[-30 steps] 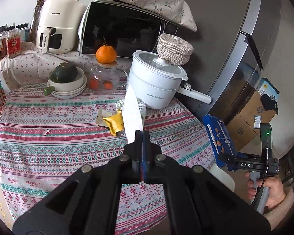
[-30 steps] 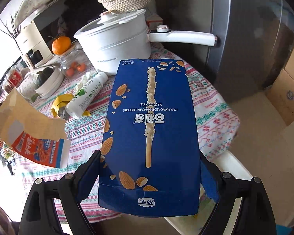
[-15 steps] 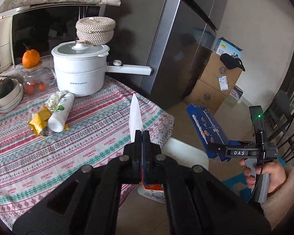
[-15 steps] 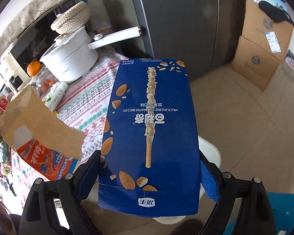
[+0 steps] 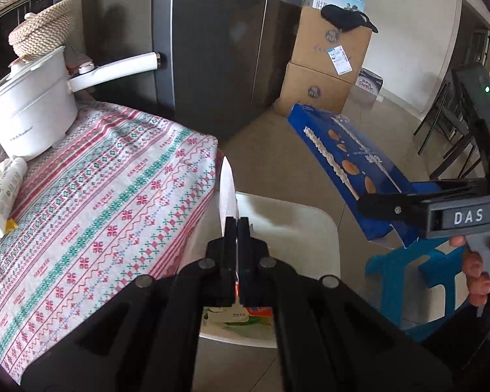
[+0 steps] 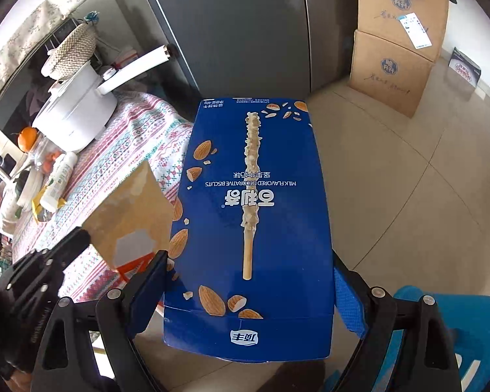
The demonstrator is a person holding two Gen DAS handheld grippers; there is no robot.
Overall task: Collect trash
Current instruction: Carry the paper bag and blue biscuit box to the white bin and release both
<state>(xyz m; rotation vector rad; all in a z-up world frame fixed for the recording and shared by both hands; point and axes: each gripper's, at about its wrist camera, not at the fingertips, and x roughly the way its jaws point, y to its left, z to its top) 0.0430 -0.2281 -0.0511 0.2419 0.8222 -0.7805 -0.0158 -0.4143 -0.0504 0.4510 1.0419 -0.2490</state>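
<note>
Left of the white bin (image 5: 297,225): desk (image 5: 91,202) in woven patterned cloth, glossy white pot (image 5: 29,121). Left gripper (image 5: 235,228) clenched on a flattened cardboard piece (image 6: 130,219) over the bin; its own view shows only a thin white edge, the right view its brown face. Right gripper (image 6: 248,281) grasps the glossy blue biscuit box (image 6: 254,215) by its sides, right of the bin, over tiled floor.
</note>
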